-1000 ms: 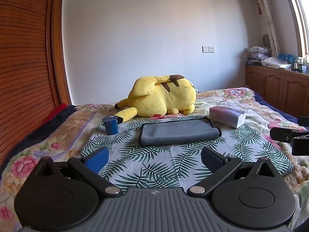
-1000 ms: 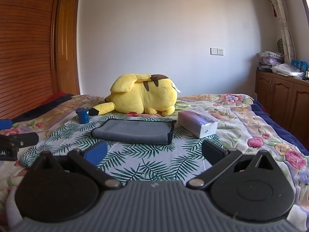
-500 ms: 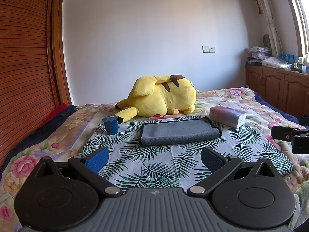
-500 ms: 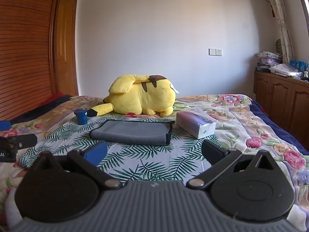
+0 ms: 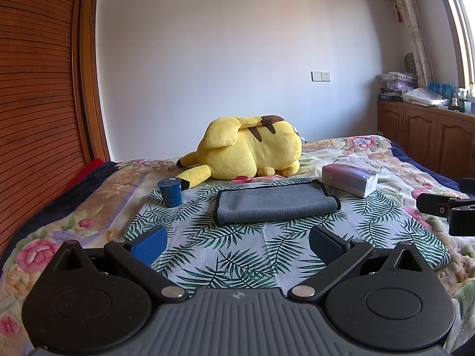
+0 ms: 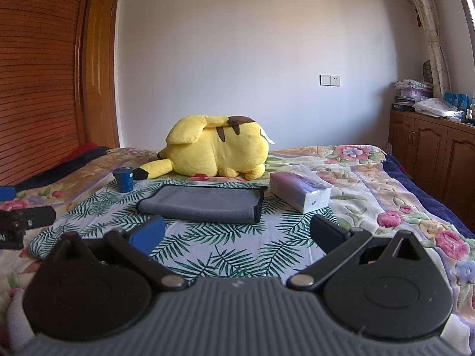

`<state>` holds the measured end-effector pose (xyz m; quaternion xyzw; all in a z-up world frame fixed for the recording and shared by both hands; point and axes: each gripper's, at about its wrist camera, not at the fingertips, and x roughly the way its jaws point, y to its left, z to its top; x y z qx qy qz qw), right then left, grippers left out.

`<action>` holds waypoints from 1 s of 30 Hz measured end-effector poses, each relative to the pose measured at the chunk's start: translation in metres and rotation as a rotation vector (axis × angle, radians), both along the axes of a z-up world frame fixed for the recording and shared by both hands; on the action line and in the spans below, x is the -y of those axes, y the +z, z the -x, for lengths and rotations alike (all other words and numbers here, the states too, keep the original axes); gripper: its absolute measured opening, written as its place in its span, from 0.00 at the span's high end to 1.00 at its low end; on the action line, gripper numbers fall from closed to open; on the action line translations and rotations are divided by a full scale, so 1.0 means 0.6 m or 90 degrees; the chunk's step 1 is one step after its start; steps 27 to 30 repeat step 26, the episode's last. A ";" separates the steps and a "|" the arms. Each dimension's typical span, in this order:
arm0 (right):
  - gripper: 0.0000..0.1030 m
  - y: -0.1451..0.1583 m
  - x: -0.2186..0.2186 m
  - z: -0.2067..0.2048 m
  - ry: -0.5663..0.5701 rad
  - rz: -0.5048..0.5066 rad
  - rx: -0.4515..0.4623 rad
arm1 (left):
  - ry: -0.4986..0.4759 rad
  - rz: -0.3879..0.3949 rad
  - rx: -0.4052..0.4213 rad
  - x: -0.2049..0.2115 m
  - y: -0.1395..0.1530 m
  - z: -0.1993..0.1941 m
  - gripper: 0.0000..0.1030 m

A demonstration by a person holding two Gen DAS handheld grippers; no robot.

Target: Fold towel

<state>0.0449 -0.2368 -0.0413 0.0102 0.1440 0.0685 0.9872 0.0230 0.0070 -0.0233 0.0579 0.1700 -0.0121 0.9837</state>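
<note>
— Where is the towel (image 5: pixel 274 204)?

— It lies folded on the palm-leaf cloth (image 5: pixel 237 246) spread over the bed (image 6: pixel 371 184), grey with a dark trim, ahead of both my grippers and touched by neither. In the right wrist view its trimmed end (image 6: pixel 257 204) faces the tissue pack (image 6: pixel 299 188).

— And your tools?

— My left gripper (image 5: pixel 237 241) hovers low over the leaf cloth with its fingers spread wide and nothing between them. My right gripper (image 6: pixel 237 234) is the same: fingers far apart, holding nothing. Each one shows at the edge of the other's view, the right at the far right of the left camera (image 5: pixel 448 210), the left at the far left of the right camera (image 6: pixel 20 225).

— What else is on the bed?

— A yellow plush toy (image 5: pixel 249 151) lies on its side beyond the towel, near the wall. A small blue cup (image 5: pixel 169 192) stands upright on the cloth's far left corner, just beside the plush's tail. The tissue pack sits to the towel's right, close to it; I cannot tell whether they touch.
</note>
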 end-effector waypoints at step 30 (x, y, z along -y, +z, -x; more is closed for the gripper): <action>0.00 0.000 0.004 -0.001 -0.003 0.000 0.001 | 0.000 0.000 0.000 0.000 0.000 0.000 0.00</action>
